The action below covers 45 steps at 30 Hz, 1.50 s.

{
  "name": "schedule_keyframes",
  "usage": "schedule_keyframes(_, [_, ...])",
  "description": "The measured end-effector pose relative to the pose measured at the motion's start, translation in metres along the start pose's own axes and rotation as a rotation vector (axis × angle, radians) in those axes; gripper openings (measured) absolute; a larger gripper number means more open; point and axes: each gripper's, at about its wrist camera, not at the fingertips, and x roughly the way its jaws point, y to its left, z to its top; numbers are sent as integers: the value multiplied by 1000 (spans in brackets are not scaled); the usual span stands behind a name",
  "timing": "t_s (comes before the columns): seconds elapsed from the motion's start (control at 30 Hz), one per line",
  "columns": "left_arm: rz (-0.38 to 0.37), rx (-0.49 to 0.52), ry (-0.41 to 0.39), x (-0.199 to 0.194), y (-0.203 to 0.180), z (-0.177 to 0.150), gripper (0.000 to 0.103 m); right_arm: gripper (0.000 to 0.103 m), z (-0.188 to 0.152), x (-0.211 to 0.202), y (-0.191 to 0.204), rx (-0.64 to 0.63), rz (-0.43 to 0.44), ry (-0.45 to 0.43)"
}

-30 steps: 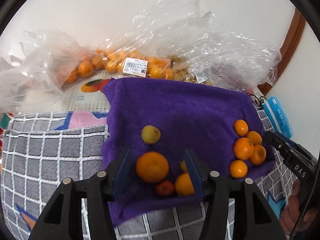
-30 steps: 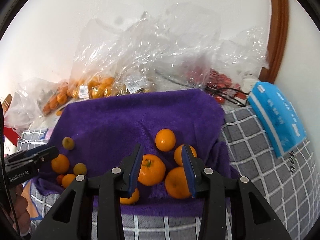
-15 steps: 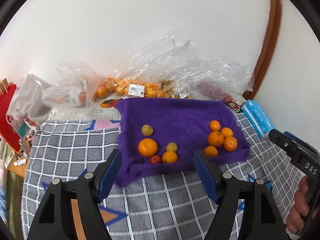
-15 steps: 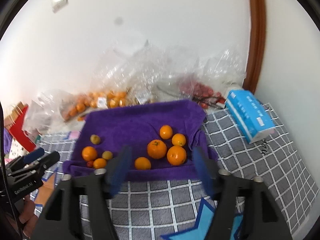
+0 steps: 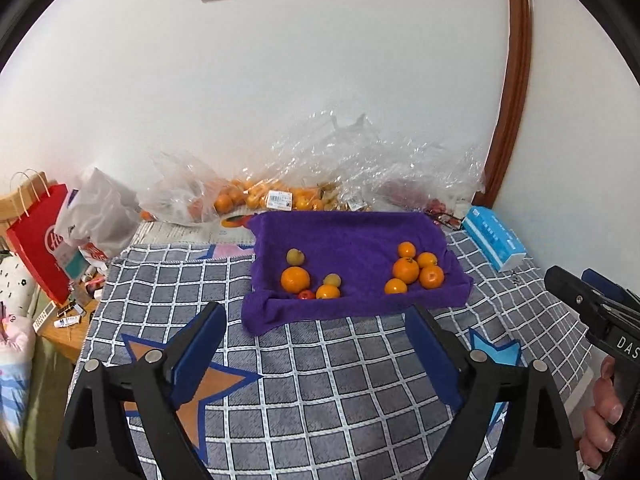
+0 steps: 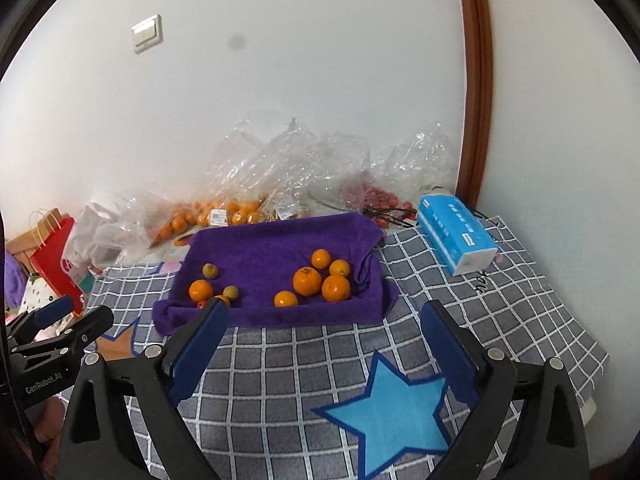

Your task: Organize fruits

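A purple towel (image 5: 352, 240) (image 6: 276, 240) lies on the checked cover with fruit in two groups. The left group has a big orange (image 5: 295, 279) (image 6: 201, 290), two yellowish fruits, a small orange and a small red fruit (image 5: 306, 295). On the towel's right side sits a cluster of several oranges (image 5: 414, 270) (image 6: 320, 280). My left gripper (image 5: 316, 320) hangs well back from the towel, its jaws still opening with nothing between them. My right gripper (image 6: 324, 318) is likewise drawn back and opening, empty. Each gripper shows at the edge of the other's view.
Clear plastic bags (image 5: 280, 196) (image 6: 248, 200) of oranges and red fruit line the wall behind the towel. A blue tissue pack (image 5: 494, 242) (image 6: 456, 236) lies at the right. A red paper bag (image 5: 40, 240) and clutter stand left. The grey checked cover (image 5: 340, 380) spreads in front.
Both grippers pulled back and up from the towel and spread their jaws wide. The oranges that stood between their fingers now lie free on the towel.
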Motion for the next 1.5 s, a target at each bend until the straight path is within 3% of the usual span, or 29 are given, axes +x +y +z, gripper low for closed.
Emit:
schedule_keyframes(0.33, [-11,-8,-16,-20,-5,-6,92,97,-9,-26,-4,16,-8,-24])
schedule_keyframes(1.5, [-25,-37,-29,-30,-1,-5,93,97,-13,-34,8,-23,-7,-24])
